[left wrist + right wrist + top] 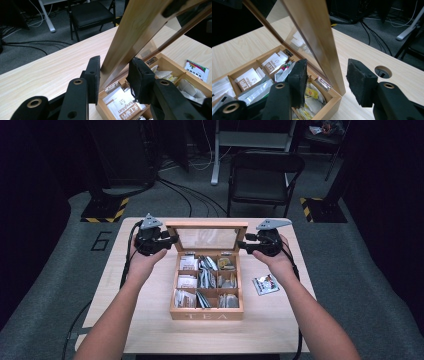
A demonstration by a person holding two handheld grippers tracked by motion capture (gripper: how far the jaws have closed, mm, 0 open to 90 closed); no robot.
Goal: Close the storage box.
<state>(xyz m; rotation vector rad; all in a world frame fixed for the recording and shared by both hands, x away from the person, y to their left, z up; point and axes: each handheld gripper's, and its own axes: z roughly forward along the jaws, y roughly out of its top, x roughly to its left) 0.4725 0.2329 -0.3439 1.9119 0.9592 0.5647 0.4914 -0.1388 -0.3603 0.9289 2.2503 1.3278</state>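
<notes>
Left gripper [172,240] is clamped on the tea box [206,312] lid [206,225]; right gripper [243,245] stands loose around the lid's other edge. A loose tea packet [265,284] lies just right of the box, chair [265,175] beyond the table [150,320].

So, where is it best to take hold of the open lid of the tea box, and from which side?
Grip the lid by its wooden side rails, one claw from each side, not the glass pane. It stands upright on rear hinges, so both rails are free. The left claw is already shut on the left rail; the right claw straddles the right rail.

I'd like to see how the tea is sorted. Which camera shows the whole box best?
The high view: the whole box, all compartments, lid raised. The left gripper view and right gripper view each catch a corner and the lid's edge.
</notes>
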